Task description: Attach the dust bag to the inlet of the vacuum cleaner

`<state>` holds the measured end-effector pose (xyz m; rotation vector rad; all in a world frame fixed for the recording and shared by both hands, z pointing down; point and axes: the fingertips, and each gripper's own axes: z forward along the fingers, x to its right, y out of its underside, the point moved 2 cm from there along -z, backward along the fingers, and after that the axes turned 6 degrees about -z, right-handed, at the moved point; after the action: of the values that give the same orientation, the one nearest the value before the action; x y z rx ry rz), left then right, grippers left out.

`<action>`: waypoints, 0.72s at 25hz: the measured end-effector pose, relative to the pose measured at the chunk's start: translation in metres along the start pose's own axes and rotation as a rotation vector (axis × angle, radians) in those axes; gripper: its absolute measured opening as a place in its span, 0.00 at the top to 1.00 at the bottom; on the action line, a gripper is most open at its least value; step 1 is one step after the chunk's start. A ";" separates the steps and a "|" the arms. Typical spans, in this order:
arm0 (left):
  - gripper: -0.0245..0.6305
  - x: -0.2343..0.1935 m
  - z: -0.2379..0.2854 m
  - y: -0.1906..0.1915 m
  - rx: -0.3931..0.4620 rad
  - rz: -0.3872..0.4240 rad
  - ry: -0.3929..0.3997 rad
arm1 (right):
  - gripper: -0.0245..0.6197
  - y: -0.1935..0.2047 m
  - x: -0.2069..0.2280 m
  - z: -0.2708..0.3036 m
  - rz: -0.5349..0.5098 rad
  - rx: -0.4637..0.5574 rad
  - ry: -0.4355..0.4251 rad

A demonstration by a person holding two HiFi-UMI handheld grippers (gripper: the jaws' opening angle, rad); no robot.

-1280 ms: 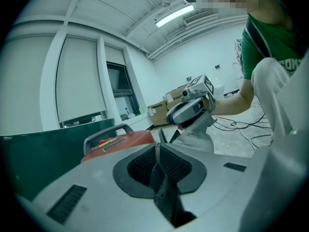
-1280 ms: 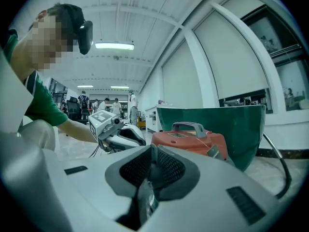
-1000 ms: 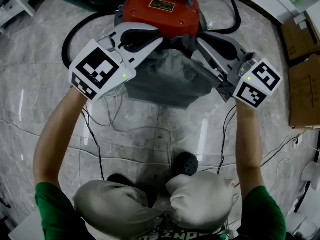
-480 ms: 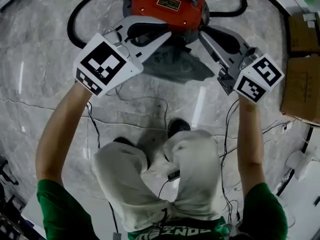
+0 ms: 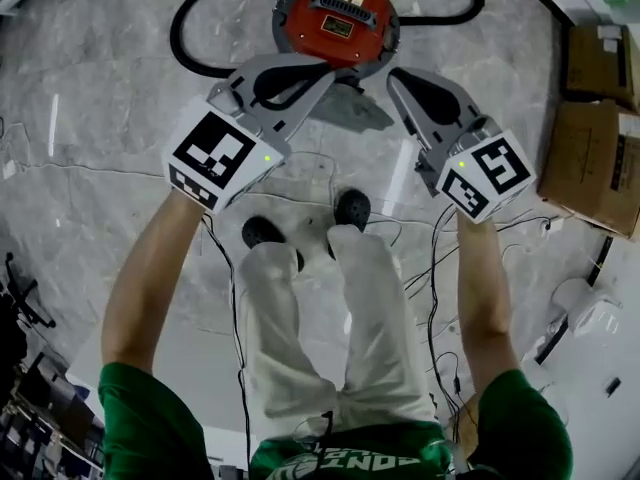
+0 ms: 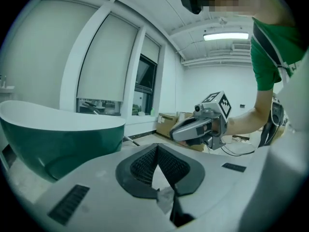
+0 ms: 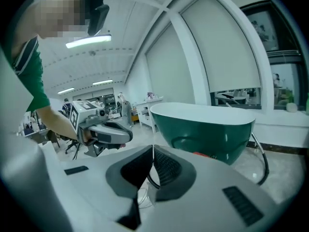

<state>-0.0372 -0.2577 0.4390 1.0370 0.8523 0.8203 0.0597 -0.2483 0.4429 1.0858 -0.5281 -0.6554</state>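
The vacuum (image 5: 338,13) stands on the floor (image 5: 100,118) ahead of the person's feet (image 5: 352,208), with its hose (image 5: 178,43) looping out to its left and behind it. The bag (image 5: 355,111) lies against the vacuum's near side. The left gripper (image 5: 324,76) and right gripper (image 5: 393,76) hang above, flanking the bag. Far right sit boxes (image 5: 600,158), and cables (image 5: 420,258) trail beside the feet.

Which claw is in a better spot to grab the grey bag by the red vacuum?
Probably the left claw, but only just. In the head view its tip sits right at the edge of the dust bag, near the vacuum cleaner. The right claw is close too. Both are shut and empty.
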 end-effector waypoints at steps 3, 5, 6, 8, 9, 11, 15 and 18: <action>0.96 0.019 -0.022 -0.040 0.004 -0.054 -0.010 | 0.95 -0.047 -0.015 -0.026 0.032 0.002 0.001; 0.96 0.028 -0.038 -0.067 0.024 -0.102 -0.023 | 0.95 -0.074 -0.023 -0.044 0.049 -0.005 0.013; 0.96 0.032 -0.047 -0.080 0.033 -0.124 -0.034 | 0.95 -0.086 -0.027 -0.052 0.057 -0.009 0.024; 0.96 0.042 -0.067 -0.104 0.046 -0.173 -0.059 | 0.95 -0.107 -0.038 -0.071 0.081 -0.024 0.051; 0.96 0.049 -0.079 -0.114 0.048 -0.196 -0.073 | 0.95 -0.116 -0.046 -0.082 0.097 -0.034 0.063; 0.96 0.062 -0.103 -0.136 0.046 -0.231 -0.101 | 0.95 -0.135 -0.061 -0.103 0.131 -0.049 0.084; 0.96 0.085 -0.148 -0.181 0.046 -0.263 -0.150 | 0.95 -0.183 -0.087 -0.135 0.179 -0.064 0.113; 0.96 0.106 -0.174 -0.209 0.058 -0.269 -0.150 | 0.95 -0.223 -0.103 -0.157 0.200 -0.036 0.131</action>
<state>-0.1117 -0.1600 0.1742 0.9952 0.8682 0.4872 0.0442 -0.1466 0.1705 1.0189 -0.5022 -0.4147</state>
